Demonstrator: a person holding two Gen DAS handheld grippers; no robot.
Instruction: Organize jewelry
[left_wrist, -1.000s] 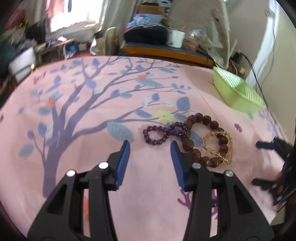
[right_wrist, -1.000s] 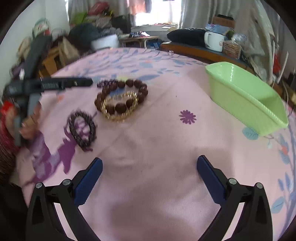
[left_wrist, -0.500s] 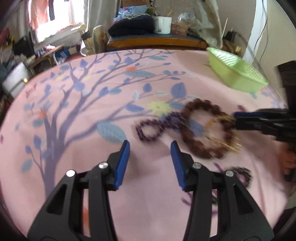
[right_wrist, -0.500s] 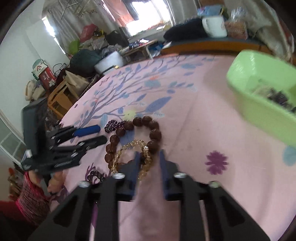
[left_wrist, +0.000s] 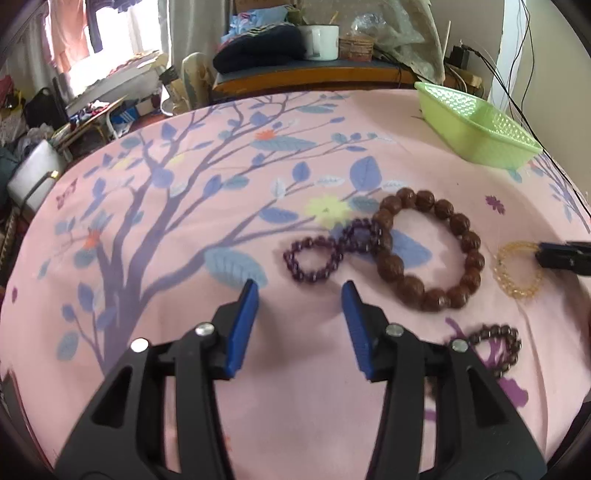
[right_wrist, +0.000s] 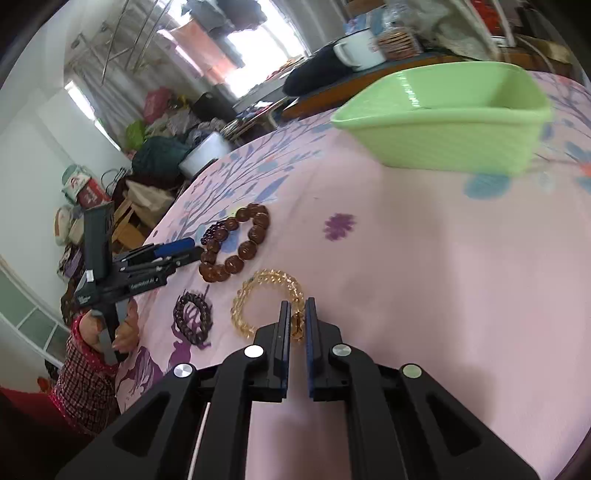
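My right gripper (right_wrist: 296, 308) is shut on the near side of a yellow crystal bracelet (right_wrist: 255, 291); in the left wrist view it (left_wrist: 541, 254) holds the same bracelet (left_wrist: 515, 286) at the right edge. My left gripper (left_wrist: 299, 291) is open and empty, just short of a purple bead bracelet (left_wrist: 314, 258). A large brown bead bracelet (left_wrist: 465, 236) lies beside it, touching the purple one. A small dark bracelet (left_wrist: 508, 341) lies nearer, to the right. A green tray (right_wrist: 450, 147) stands farther back on the pink cloth.
The pink tree-print cloth (left_wrist: 147, 221) covers the table. Behind its far edge is a wooden shelf with a white mug (left_wrist: 319, 42), a dark bundle (left_wrist: 258, 50) and a small basket (left_wrist: 356, 46). Clutter and boxes stand to the left.
My right gripper closed on the yellow bracelet and pulled it out of the brown bracelet, toward the right. My left gripper stayed open and edged closer to the purple bracelet.
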